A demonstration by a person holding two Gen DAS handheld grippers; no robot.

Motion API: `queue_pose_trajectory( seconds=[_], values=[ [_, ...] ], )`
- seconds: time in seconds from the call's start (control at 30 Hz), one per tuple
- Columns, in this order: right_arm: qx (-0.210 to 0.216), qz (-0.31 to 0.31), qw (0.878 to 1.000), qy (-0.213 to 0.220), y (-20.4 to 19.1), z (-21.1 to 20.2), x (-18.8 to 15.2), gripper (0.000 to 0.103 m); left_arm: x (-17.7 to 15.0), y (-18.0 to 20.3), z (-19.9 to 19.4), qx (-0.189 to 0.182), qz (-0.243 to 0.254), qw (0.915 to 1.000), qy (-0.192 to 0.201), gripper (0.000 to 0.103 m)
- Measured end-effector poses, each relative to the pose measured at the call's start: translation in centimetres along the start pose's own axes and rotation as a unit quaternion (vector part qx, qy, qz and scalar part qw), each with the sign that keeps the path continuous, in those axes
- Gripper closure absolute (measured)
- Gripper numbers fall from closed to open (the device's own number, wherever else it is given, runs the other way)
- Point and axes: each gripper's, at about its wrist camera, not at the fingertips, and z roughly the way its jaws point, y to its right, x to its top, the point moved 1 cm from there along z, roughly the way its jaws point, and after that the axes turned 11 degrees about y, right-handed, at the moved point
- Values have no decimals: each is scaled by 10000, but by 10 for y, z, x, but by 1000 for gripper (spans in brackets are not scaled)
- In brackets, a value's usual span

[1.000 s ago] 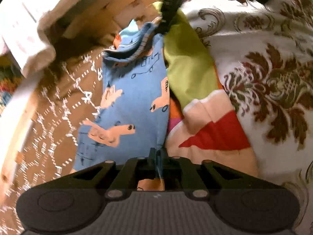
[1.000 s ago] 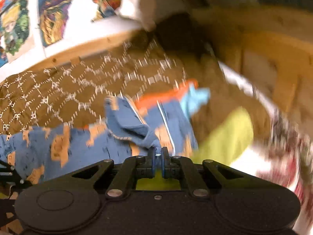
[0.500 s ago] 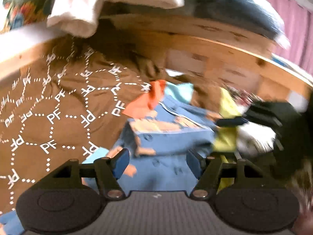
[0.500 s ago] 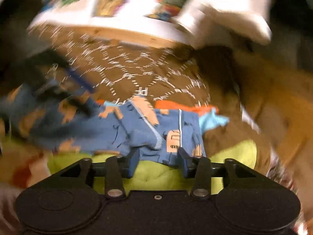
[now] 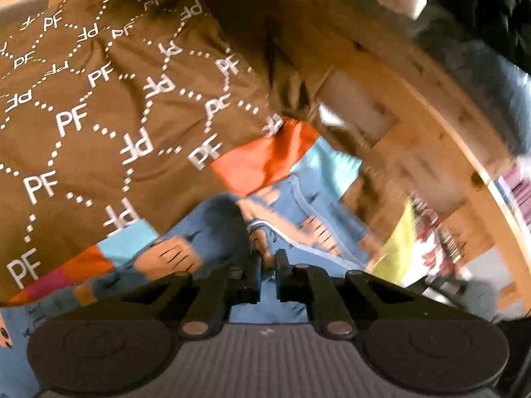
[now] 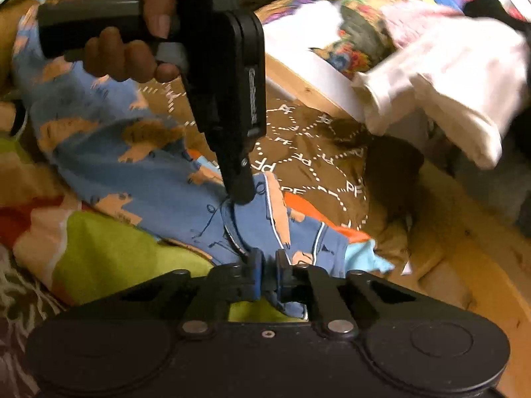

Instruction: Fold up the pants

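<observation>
The blue pants (image 6: 159, 179) with orange vehicle prints lie folded over on a colourful patchwork quilt (image 6: 109, 252). In the left wrist view the pants (image 5: 292, 212) fill the lower middle. My left gripper (image 5: 268, 265) is nearly shut, pinching the blue cloth near the waistband; it also shows in the right wrist view (image 6: 240, 195), held by a hand, its tip pressing into the pants. My right gripper (image 6: 268, 265) is nearly shut on the pants' edge just in front of it.
A brown blanket (image 5: 99, 99) with white "PF" lettering lies beyond the pants. A wooden bed frame (image 5: 415, 116) rises at the right. White cloth (image 6: 448, 76) hangs over the rail. A colourful pillow (image 6: 348, 16) lies behind.
Both grippers, open half a second ago, have closed on the pants again. The left gripper moved to the waistband end, close beside the right one.
</observation>
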Motion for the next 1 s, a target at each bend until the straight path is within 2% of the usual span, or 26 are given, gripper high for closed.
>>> queue_pose_trajectory(
  seconds=[0.1, 0.17, 0.23, 0.3, 0.33, 0.37, 0.4, 0.43, 0.47, 0.5, 0.53, 0.57, 0.6, 0.67, 0.7, 0.8, 0.87, 0.93, 0.97, 1.0],
  values=[
    [-38, 1043, 9945, -87, 24, -8, 5, 102, 20, 11, 1, -70, -274, 9996, 32, 96],
    [-48, 2030, 9790, -160, 48, -14, 9, 102, 33, 21, 8, -89, -442, 9990, 29, 96],
    [-79, 3068, 9515, -230, 74, -20, 9, 102, 42, 34, 20, -22, -433, 9991, 35, 96],
    [-198, 3570, 9332, -362, 90, -21, 5, 102, 47, 47, 38, 257, -301, 9992, 21, 94],
    [-264, 3667, 9288, -457, 94, -19, 3, 102, 45, 50, 48, 394, -253, 9989, -21, 94],
    [-379, 3710, 9260, -588, 98, -16, -2, 102, 44, 52, 57, 475, -205, 9986, -52, 87],
    [-500, 3680, 9260, -680, 100, -14, -6, 102, 43, 53, 66, 540, -182, 9984, -54, 72],
    [-662, 3609, 9269, -790, 102, -11, -11, 102, 41, 52, 70, 568, -167, 9982, -39, 65],
    [-766, 3584, 9265, -855, 104, -10, -15, 101, 41, 51, 70, 609, -148, 9980, -4, 51],
    [-847, 3566, 9260, -900, 106, -10, -18, 100, 40, 49, 67, 620, -135, 9980, 50, 42],
    [-864, 3531, 9274, -884, 108, -11, -18, 99, 40, 47, 62, 562, -111, 9982, 152, 38],
    [-854, 3413, 9326, -807, 107, -14, -16, 92, 40, 46, 56, 490, -92, 9984, 255, 33],
    [-861, 3240, 9393, -726, 106, -16, -13, 77, 39, 44, 48, 419, -85, 9984, 383, 28],
    [-693, 2891, 9537, -449, 101, -20, -5, 57, 39, 40, 34, 348, -61, 9975, 609, 20],
    [-536, 2852, 9564, -345, 99, -20, -2, 54, 38, 39, 28, 333, -25, 9972, 666, 17],
    [-196, 2754, 9608, -255, 94, -14, 4, 54, 23, 35, 11, 351, 370, 9966, 652, 17],
    [-68, 2445, 9685, -477, 86, -1, 6, 57, 5, 32, 2, 537, 791, 9940, 527, 16],
    [-130, 2128, 9749, -636, 80, 10, 1, 76, -17, 26, -9, 761, 1271, 9884, 328, 16],
    [-160, 2087, 9744, -814, 80, 12, -4, 93, -29, 22, -15, 888, 1459, 9851, 221, 16],
    [-184, 2209, 9704, -955, 84, 13, -9, 94, -39, 18, -24, 977, 1589, 9824, 138, 16]
  ],
)
